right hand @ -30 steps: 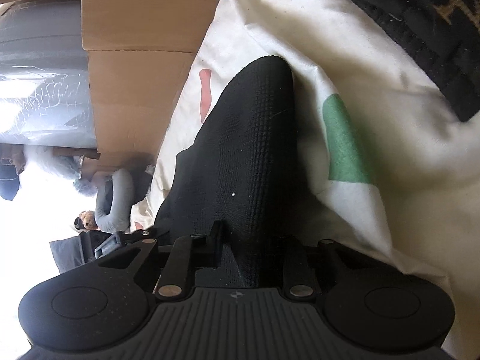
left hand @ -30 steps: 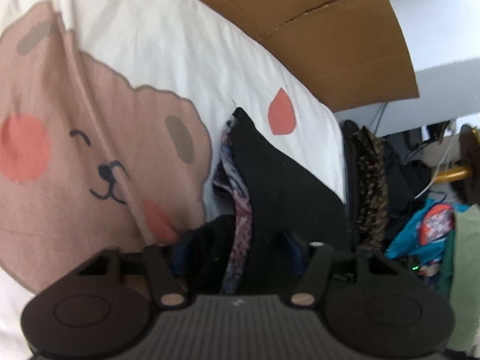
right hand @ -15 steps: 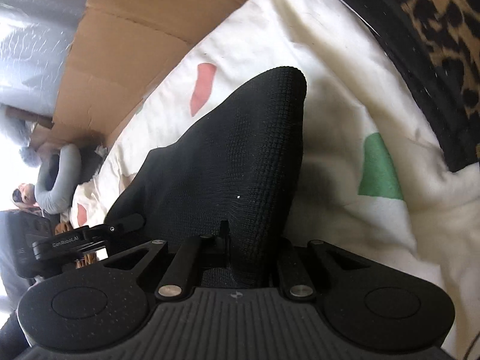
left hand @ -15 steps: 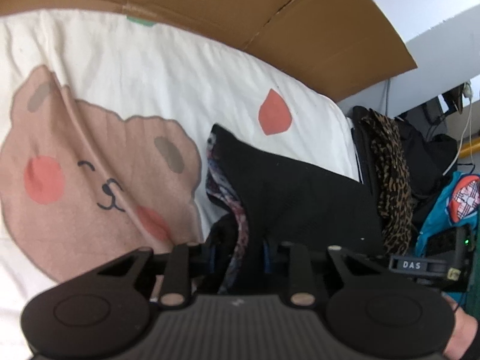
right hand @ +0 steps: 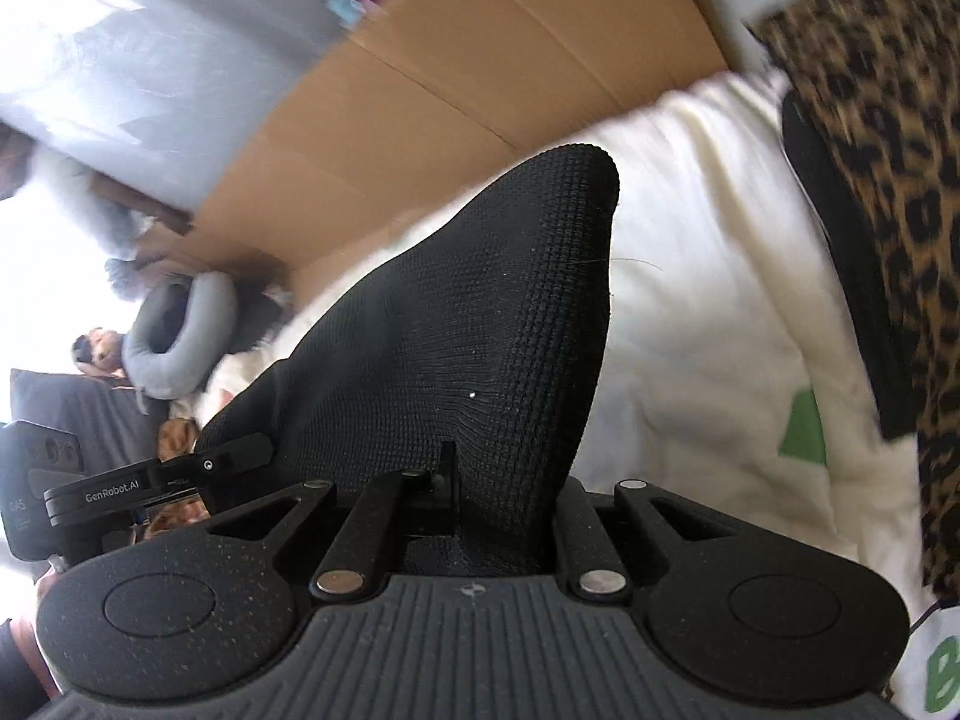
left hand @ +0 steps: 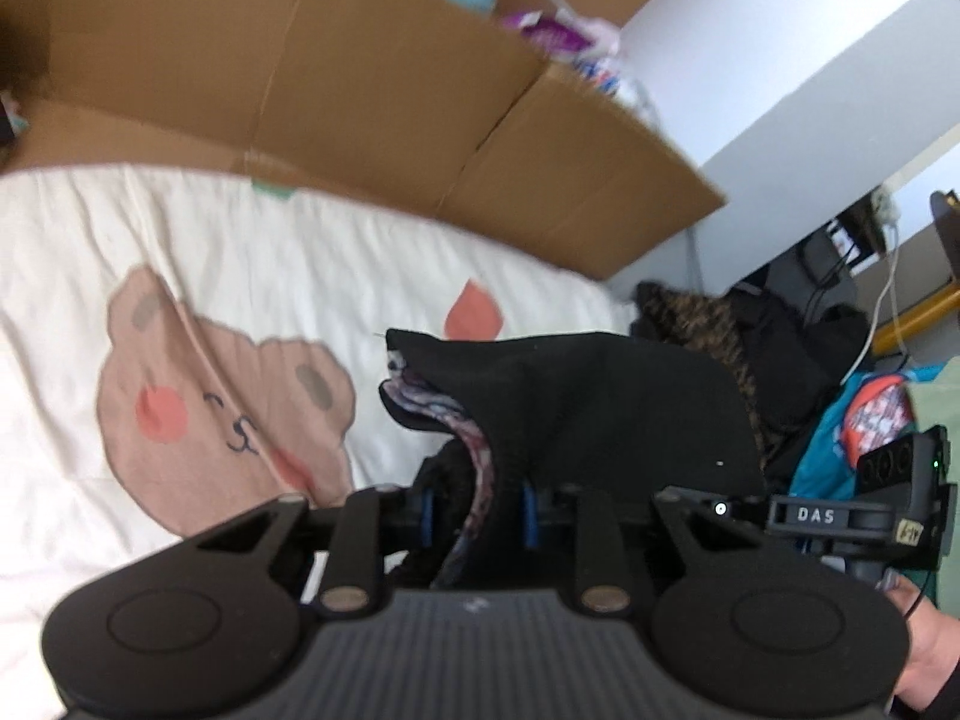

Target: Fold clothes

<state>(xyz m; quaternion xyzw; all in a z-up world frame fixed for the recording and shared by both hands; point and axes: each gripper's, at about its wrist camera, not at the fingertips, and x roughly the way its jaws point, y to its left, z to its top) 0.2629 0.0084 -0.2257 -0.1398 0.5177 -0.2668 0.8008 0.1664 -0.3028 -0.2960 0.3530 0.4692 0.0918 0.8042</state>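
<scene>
A black knit garment with a purple patterned lining hangs stretched between my two grippers above the bed. My left gripper is shut on one edge of it, where the lining shows. My right gripper is shut on the other edge, and the black knit rises in a peak in front of it. The right gripper also shows at the right of the left wrist view. The left gripper shows at the left of the right wrist view.
The bed has a white cover with a pink bear print. Flattened cardboard stands along its far side. A leopard-print garment lies at the bed's end, with more clothes and cables beyond. A grey neck pillow lies far off.
Both grippers have lifted and tilted up with the garment, which now hangs spread higher over the bed. More of the cardboard and room shows. Both grips stay shut.
</scene>
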